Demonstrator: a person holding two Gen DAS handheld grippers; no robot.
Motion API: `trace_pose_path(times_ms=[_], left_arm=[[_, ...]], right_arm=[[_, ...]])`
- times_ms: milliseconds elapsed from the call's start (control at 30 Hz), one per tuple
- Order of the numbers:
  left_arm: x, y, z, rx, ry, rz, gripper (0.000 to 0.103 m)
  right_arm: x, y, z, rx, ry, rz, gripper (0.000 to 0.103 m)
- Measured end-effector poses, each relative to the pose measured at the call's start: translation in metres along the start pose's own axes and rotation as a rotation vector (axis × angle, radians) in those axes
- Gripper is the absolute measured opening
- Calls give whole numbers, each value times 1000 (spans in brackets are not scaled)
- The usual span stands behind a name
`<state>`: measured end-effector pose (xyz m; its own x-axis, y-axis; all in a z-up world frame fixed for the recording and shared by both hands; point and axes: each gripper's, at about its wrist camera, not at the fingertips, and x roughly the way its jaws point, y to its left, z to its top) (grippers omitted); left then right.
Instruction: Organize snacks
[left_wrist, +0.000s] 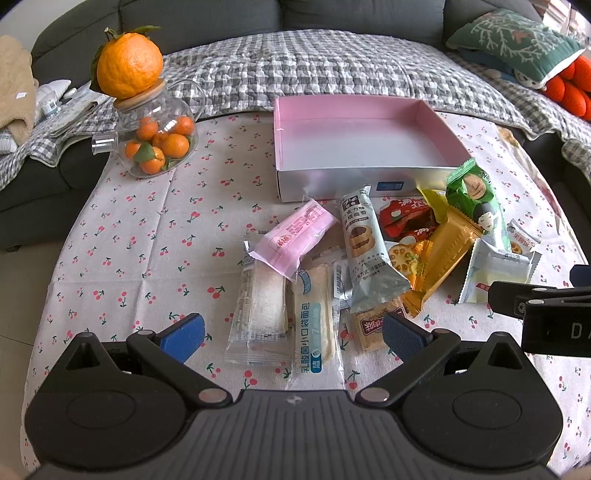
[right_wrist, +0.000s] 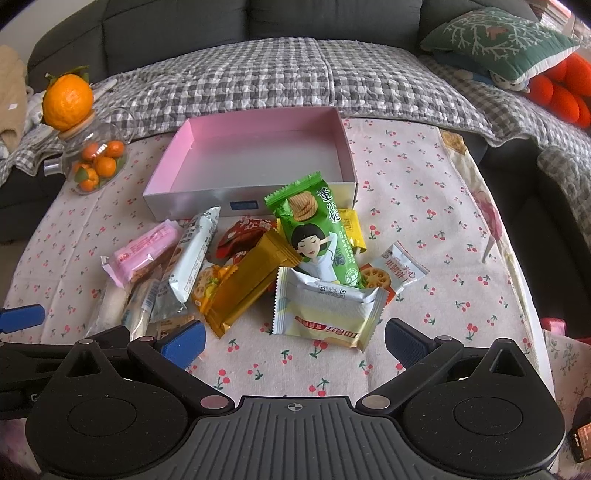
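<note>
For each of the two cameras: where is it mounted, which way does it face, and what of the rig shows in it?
Left wrist: sits on the left hand-held gripper, open, facing forward over the bread packets toward the pink box; the right one's finger intrudes at right.
Right wrist: sits on the right hand-held gripper, open, facing the white packet.
Shared: box, green packet, fruit jar, sofa.

Glossy plastic snack wrappers, matt card box, cotton tablecloth, clear glass jar

Dark grey sofa, checked quilt, green cushion, cherry-print tablecloth
</note>
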<state>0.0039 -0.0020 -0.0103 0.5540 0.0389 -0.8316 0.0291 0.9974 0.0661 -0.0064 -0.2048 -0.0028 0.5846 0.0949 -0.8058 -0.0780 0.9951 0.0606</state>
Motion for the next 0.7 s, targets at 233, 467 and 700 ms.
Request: trace_pose_path(times_ms=[233,467,700], left_arm=[[0,-1,0,0,-1,0,103],[0,-1,0,1,0,0,103],[0,-1,-1,5,-3,3,103]], right_arm=[[0,0,0,1,1,0,103],[0,1,0,-1,3,0,103],[0,1,-1,-4,4,-6,103]])
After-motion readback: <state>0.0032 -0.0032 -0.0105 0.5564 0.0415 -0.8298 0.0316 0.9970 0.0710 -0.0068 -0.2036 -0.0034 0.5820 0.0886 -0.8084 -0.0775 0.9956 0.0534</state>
